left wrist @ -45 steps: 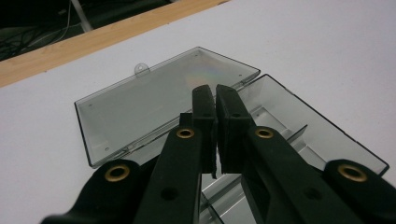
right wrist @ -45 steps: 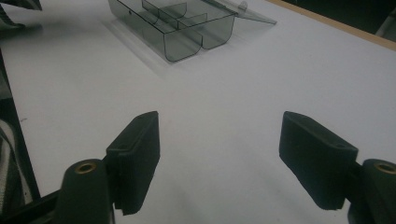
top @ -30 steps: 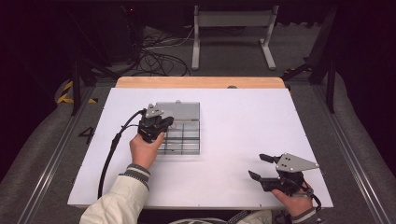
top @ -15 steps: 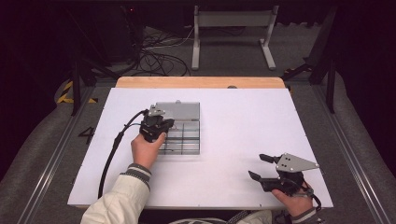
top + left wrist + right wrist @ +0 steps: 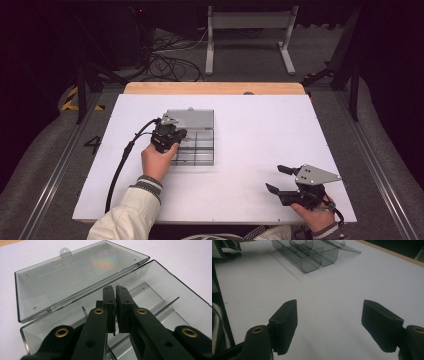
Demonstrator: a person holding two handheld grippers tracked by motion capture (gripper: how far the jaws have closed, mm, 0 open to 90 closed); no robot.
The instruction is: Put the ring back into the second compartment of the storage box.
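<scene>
A smoky clear plastic compartment box [image 5: 200,150] lies on the white table, its lid [image 5: 192,119] folded open and flat behind it. My left gripper [image 5: 176,135] reaches into the box's left side from the near edge. In the left gripper view its jaws [image 5: 115,293] are shut, tips low over the dividers of the box [image 5: 175,290], the lid [image 5: 75,277] beyond them. I cannot tell whether anything small is pinched between them. My right gripper [image 5: 276,178] rests near the table's front right corner, open and empty, with bare tabletop between its pads [image 5: 329,325] and the box [image 5: 312,257] far off.
The white tabletop [image 5: 260,130] ends at a wooden strip [image 5: 215,88] along the far edge. The left gripper's black cable [image 5: 122,160] trails down to the table's front left. Cables [image 5: 165,65] and a metal stand [image 5: 247,30] are on the floor beyond.
</scene>
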